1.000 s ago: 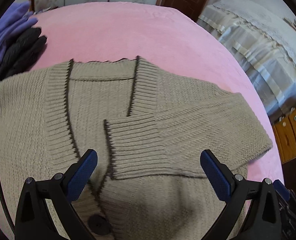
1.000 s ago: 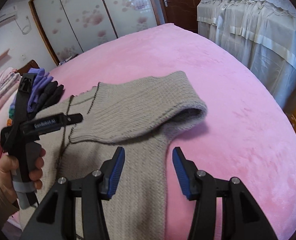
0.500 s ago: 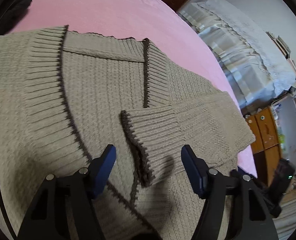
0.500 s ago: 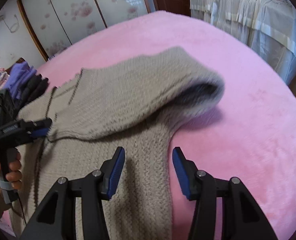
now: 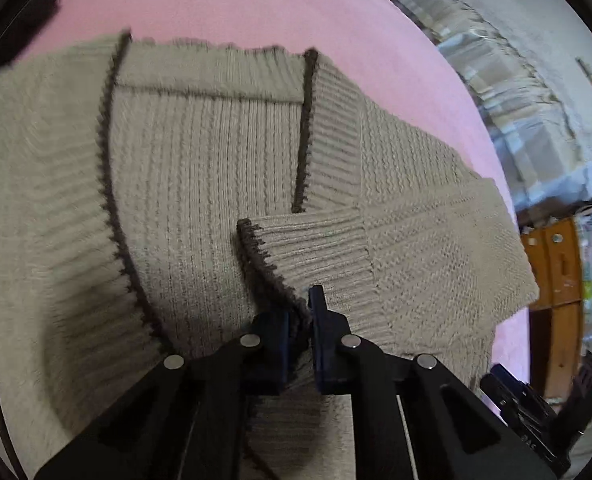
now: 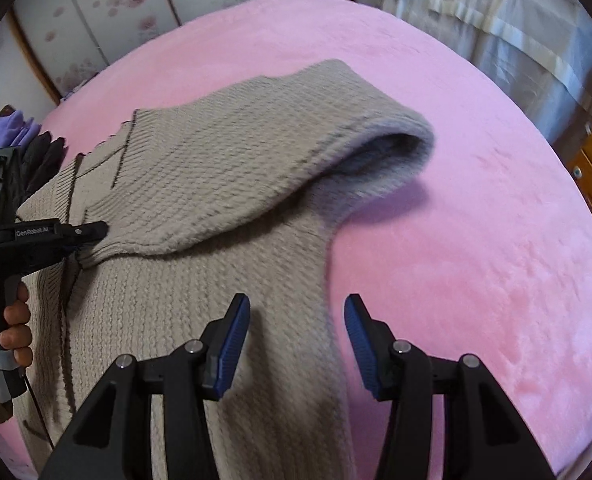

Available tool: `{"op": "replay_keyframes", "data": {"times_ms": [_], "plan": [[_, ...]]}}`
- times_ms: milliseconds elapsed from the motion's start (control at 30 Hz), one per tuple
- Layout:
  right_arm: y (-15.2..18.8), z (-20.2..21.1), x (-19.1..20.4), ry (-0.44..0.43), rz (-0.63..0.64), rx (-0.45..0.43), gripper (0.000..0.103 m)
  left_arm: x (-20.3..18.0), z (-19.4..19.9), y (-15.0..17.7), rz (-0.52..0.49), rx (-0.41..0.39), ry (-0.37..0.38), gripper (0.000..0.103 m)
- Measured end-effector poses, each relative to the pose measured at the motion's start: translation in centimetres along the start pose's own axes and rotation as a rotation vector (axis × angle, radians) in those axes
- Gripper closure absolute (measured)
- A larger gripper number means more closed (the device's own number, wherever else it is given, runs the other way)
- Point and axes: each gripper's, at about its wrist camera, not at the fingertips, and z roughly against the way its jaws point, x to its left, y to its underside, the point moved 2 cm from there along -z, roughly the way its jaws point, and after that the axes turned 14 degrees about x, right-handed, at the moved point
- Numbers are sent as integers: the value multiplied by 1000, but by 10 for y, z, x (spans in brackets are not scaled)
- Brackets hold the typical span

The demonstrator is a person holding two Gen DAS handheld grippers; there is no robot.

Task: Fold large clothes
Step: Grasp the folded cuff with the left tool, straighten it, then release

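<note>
One beige cardigan (image 6: 224, 208), one pink bedspread (image 6: 476, 240), two tongs (image 5: 299, 320) (image 6: 296, 328), one hand (image 6: 10, 324).

Chunky ribbed knit cardigan (image 5: 224, 168) – on matt, plush pink blanket (image 6: 476, 208).

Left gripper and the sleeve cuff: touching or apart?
Touching. The left wrist view shows the left gripper with its jaws just closed, pinching the dark-trimmed edge of the sleeve cuff of the cardigan.
</note>
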Motion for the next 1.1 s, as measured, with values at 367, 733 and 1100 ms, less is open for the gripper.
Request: {"op": "replay_keyframes", "data": {"times_ms": [367,733,1100], "plan": [[-37,-8,-30,-17,-121,19,59,-61,109,7,-18,-185,-103,99],[-72,-19,-27,-58,-113,29,59,-47,160,-17,11,-288,-222,99],[-64,-25,-3,80,10,22,72,42,113,-9,206,-220,-329,99]]}}
